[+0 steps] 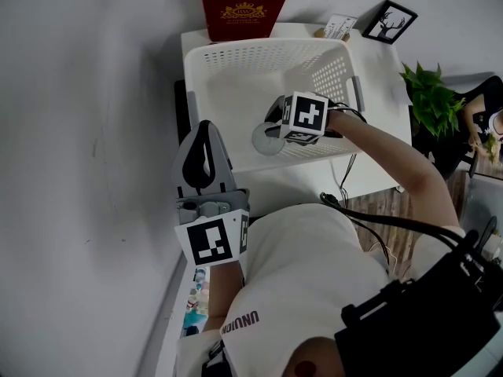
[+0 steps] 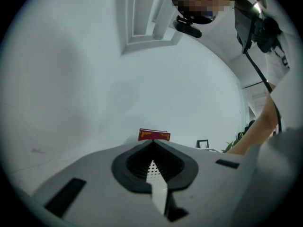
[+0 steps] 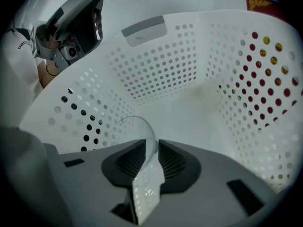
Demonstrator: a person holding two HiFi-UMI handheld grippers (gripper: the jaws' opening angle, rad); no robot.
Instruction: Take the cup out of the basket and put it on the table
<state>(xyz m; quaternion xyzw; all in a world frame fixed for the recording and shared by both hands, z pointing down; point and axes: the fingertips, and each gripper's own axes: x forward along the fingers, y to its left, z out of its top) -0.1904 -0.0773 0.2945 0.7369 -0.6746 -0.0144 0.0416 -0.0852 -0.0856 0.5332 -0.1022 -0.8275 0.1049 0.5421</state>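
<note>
Nearest the head camera we record the person's white shirt [image 1: 306, 265], and just beyond it the left gripper [image 1: 206, 132], held outside the basket [image 1: 259, 47] at its near left corner. Its own view shows the left gripper [image 2: 151, 145] with jaws brought together at the tips and nothing between them.

We find the right gripper [image 1: 275, 126] reaching down into the basket, close to its near wall. The right gripper view shows the jaws [image 3: 151, 145] drawn narrow, one pad on each side of the thin wall of the clear cup [image 3: 137, 126], gripping it at the rim.

We locate the cup [image 1: 266, 142] inside the basket, against the perforated near wall [image 3: 94, 108]. From these views we cannot tell whether its base rests on the basket floor.

We note the basket standing on the white table [image 1: 385, 108]. Beyond its far wall stands a red box [image 1: 244, 10]. At the table's far right corner is a small picture frame [image 1: 391, 20], and to the right a green plant [image 1: 431, 93].
</note>
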